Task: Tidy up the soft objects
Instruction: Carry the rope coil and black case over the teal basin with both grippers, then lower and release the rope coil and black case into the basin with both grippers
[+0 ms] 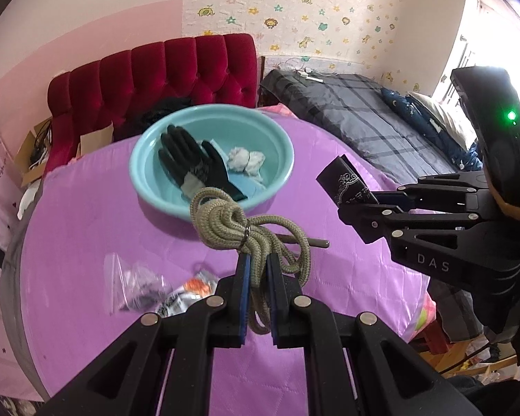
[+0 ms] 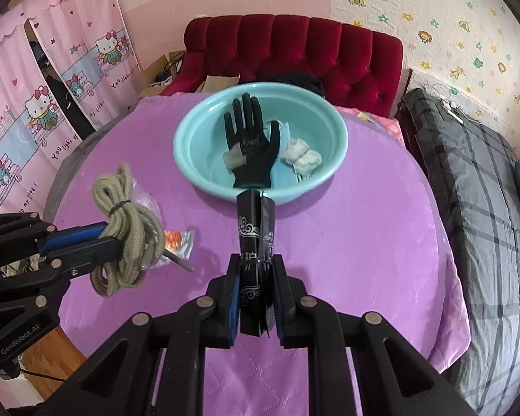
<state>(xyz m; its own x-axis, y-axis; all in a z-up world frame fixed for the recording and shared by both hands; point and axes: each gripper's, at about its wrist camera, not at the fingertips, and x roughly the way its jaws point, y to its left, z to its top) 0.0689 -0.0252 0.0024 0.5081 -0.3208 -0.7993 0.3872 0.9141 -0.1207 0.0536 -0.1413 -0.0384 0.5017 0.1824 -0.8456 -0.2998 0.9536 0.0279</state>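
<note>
"DAS" moulded in pale letters on the right gripper (image 1: 355, 204) at right of the left wrist view; "GenRobot.AI" printed along the left gripper (image 2: 116, 239) at lower left of the right wrist view. "You light up my life!" repeated on the pink cartoon-cat curtain (image 2: 52, 104) at left.

Left jaws pinched on a coiled olive braided rope (image 1: 232, 228), cinched by a small dark ring, held above the purple quilted table cover (image 1: 86, 215) at frame centre. Right jaws clamped on a black glossy folded packet (image 2: 254, 242) with white ornamental scrolls and Chinese characters, centre of the right wrist view, just short of the basin.

Round turquoise plastic basin (image 2: 190, 159) at upper centre, holding a black knit glove (image 2: 251, 145) lying palm up with a pale tag, a light-blue flat cloth (image 2: 286, 176) beneath it, and two white fluffy wads (image 2: 301, 157).

Clear crinkled bags (image 1: 138, 284) and an orange-and-white wrapper (image 1: 197, 287) on the cover at lower left. Behind, red tufted velvet headboard (image 1: 176, 66), grey plaid bedding (image 1: 346, 111), star-and-animal wallpaper (image 1: 329, 10).
</note>
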